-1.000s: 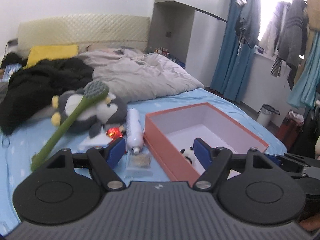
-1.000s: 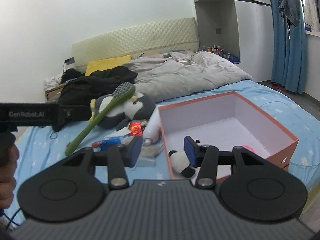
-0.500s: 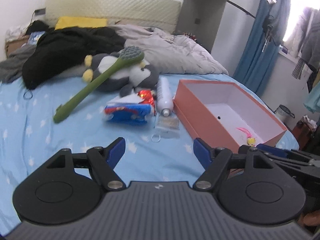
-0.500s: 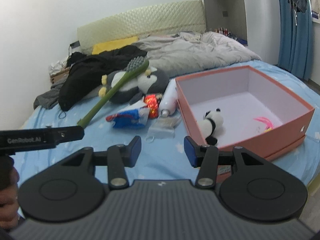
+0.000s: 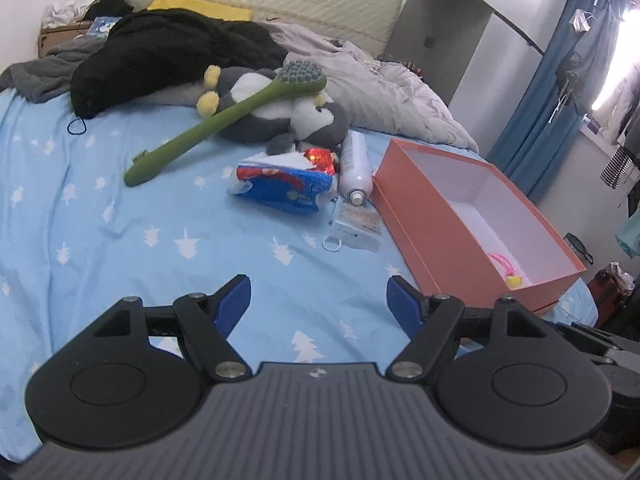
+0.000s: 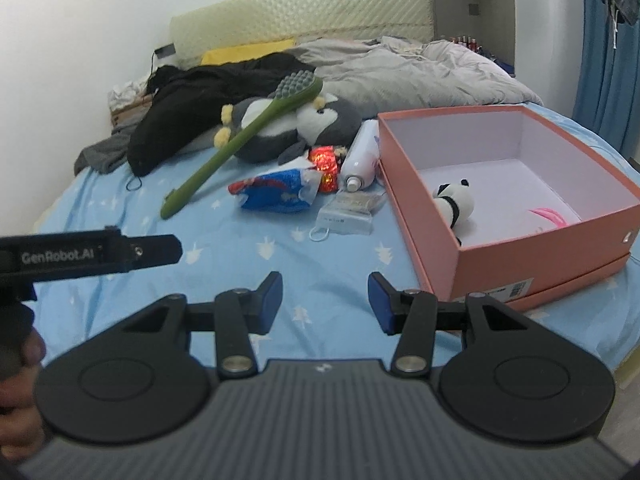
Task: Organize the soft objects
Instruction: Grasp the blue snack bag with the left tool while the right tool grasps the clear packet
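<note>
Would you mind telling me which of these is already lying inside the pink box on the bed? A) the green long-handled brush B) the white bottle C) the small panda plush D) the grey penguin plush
C: the right wrist view shows the small panda plush lying on the floor of the pink box, while the penguin plush, the green brush and the white bottle all lie outside it on the blue sheet.
</note>
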`<state>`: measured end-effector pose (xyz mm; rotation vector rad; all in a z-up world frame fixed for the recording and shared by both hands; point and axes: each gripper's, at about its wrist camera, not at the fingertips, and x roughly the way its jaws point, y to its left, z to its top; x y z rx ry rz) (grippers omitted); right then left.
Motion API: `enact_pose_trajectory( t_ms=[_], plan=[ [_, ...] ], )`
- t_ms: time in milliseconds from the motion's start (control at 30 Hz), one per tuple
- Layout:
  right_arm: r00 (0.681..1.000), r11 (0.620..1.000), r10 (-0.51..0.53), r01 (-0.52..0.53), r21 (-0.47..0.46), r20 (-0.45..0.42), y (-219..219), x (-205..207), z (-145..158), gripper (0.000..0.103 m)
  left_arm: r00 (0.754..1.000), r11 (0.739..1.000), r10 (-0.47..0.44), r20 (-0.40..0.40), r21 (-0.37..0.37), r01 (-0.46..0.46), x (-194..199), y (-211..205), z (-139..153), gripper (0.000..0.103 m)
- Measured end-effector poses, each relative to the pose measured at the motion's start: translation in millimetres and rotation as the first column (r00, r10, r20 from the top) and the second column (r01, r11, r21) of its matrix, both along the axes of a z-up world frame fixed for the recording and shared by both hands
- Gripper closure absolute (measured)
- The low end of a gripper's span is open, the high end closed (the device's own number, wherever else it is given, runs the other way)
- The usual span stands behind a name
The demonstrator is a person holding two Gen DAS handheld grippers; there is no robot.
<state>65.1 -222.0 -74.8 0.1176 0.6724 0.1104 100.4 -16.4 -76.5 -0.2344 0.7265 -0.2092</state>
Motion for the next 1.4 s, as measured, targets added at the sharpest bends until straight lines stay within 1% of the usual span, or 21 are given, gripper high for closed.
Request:
enact_pose_trajectory(
  t_ms=[67,167,333,367,400,433,467,633,767,933,1033,1100,1167,1233,1300,1333,1367,1400],
  plan=[
    [1.000,1.000,0.006,-0.006,-0.014,-0.010,3,9,-5,0.053,1.000,1.000,0.006,-0.005,-0.011,-0.006,9,1,-4,0.024],
    [1.000,0.999,0.012,-0.012,-0.033,-0.010,7,23,-13,0.053,1.000,0.998,0.018,-0.015,-0.056,-0.019,28,4,-12,0.024],
    [1.000,0.999,0.017,-0.018,-0.039,-0.024,13,54,-27,0.053,0.998,0.988,0.062,-0.022,-0.140,-0.065,68,15,-23,0.024],
    [0.999,0.999,0.021,-0.022,-0.042,-0.027,14,61,-30,0.051,0.997,0.984,0.069,-0.022,-0.165,-0.072,76,17,-25,0.024],
    [0.999,0.999,0.023,-0.024,-0.045,-0.032,16,68,-33,0.048,0.997,0.978,0.078,-0.023,-0.193,-0.081,87,20,-28,0.024],
    [0.999,0.999,0.022,-0.024,-0.046,-0.033,18,74,-36,0.040,0.996,0.973,0.085,-0.024,-0.213,-0.088,95,23,-29,0.024],
    [0.999,0.999,0.021,-0.022,-0.044,-0.031,20,81,-40,0.036,0.995,0.967,0.093,-0.023,-0.236,-0.095,104,26,-32,0.024],
    [0.999,0.999,0.010,-0.011,-0.043,-0.039,27,116,-59,0.028,0.993,0.936,0.106,-0.053,-0.330,-0.118,149,39,-47,0.025],
    [0.997,0.998,-0.056,0.054,-0.040,-0.053,33,150,-77,0.028,0.988,0.898,0.114,-0.101,-0.414,-0.146,185,47,-65,0.026],
    [0.993,0.994,-0.093,0.088,-0.070,-0.069,40,183,-98,0.028,0.983,0.840,0.100,-0.155,-0.516,-0.166,222,52,-87,0.033],
    [0.989,0.985,-0.139,0.133,-0.111,-0.051,44,201,-105,0.028,0.984,0.838,0.087,-0.157,-0.522,-0.158,238,46,-93,0.036],
    [0.983,0.976,-0.180,0.172,-0.134,-0.046,46,211,-110,0.028,0.984,0.830,0.065,-0.165,-0.539,-0.145,247,40,-98,0.040],
    [0.979,0.970,-0.197,0.187,-0.155,-0.056,49,221,-117,0.028,0.983,0.826,0.054,-0.173,-0.546,-0.141,256,35,-103,0.042],
    [0.977,0.964,-0.209,0.197,-0.180,-0.052,52,227,-122,0.028,0.981,0.821,0.044,-0.188,-0.553,-0.143,264,31,-110,0.047],
    [0.974,0.956,-0.223,0.208,-0.205,-0.050,54,232,-126,0.028,0.978,0.814,0.042,-0.206,-0.561,-0.153,271,29,-117,0.055],
    [0.972,0.954,-0.228,0.213,-0.210,-0.050,54,234,-128,0.028,0.977,0.813,0.042,-0.211,-0.561,-0.156,274,28,-121,0.057],
    [0.971,0.951,-0.234,0.219,-0.217,-0.048,54,236,-130,0.028,0.974,0.810,0.044,-0.220,-0.563,-0.164,277,28,-124,0.062],
    [0.970,0.949,-0.240,0.225,-0.222,-0.046,54,238,-131,0.028,0.972,0.804,0.046,-0.232,-0.568,-0.174,279,29,-128,0.069]
  ],
)
